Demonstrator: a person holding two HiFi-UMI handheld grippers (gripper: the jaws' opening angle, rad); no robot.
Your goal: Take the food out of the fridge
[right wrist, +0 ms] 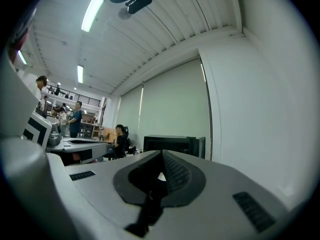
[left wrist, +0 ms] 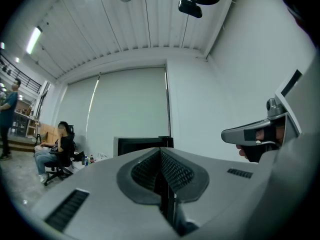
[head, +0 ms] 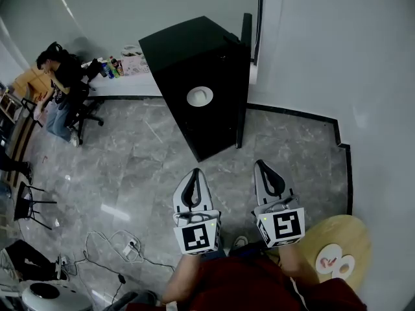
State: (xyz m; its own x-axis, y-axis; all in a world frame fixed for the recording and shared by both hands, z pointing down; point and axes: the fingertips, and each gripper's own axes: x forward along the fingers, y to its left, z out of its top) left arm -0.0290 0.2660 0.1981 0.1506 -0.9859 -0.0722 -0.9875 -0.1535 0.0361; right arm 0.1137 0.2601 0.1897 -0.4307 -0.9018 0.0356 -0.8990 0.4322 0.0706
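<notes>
Left tongs [head: 194, 172] and right tongs [head: 260, 163] are pointing side by side toward the black, box-shaped fridge [head: 207, 63]. It is standing apart ahead of them on the glossy grey marble floor [head: 130, 167]. Both tongs are sitting closed and empty, their ribbed pads [left wrist: 175, 170] meeting. A white round object [head: 200, 96] is lying on the fridge top. A round wooden worktop [head: 347, 232] is standing beside the right tongs.

seated person [head: 55, 76] at left; bottles [head: 110, 67] on ledge; round table [head: 338, 234] bottom right; cables [head: 130, 249] on floor
</notes>
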